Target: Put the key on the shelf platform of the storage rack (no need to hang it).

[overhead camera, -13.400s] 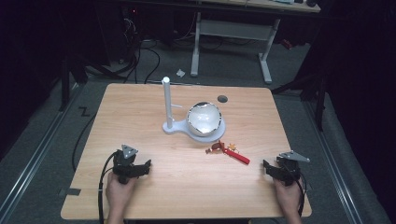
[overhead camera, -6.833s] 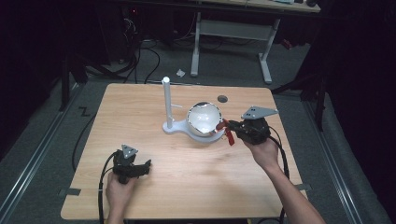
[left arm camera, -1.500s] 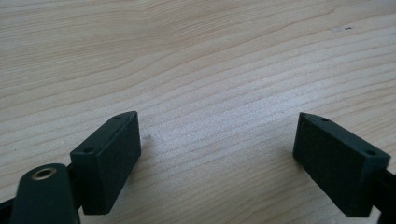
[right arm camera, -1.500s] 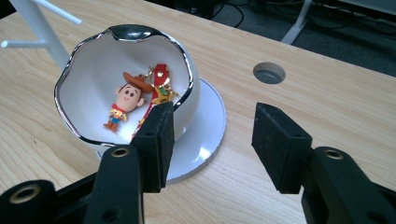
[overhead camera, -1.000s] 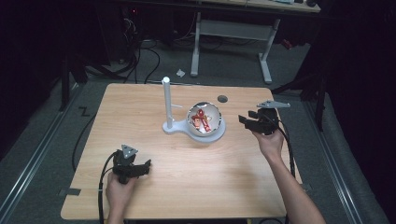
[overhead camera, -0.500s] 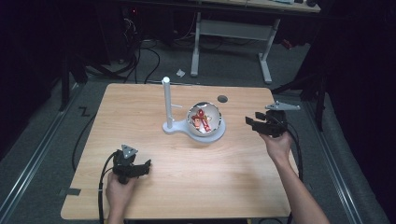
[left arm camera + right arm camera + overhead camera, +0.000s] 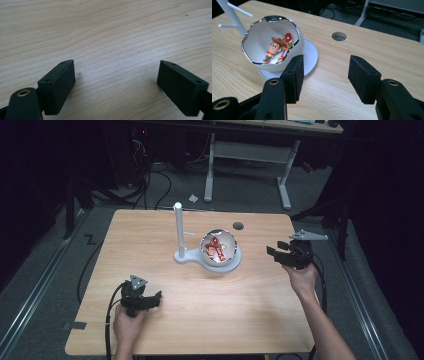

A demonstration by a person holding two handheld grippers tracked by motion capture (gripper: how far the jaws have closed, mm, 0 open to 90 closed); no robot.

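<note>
While my right gripper hangs right of bowl, jaws spread, nothing between them, keychain lies inside bowl: cowboy figure plus red tag. Bowl sits on round white base with peg stand, table centre-far. My left gripper near left, jaws wide apart over bare wood.

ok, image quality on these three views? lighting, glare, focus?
High view: table evenly lit, surroundings nearly black, slightly soft. Left gripper view: wood grain sharp, near jaws a bit blurred. Right gripper view: bowl and keychain figure crisp, bright glint on the bowl's rim, jaws soft.
</note>
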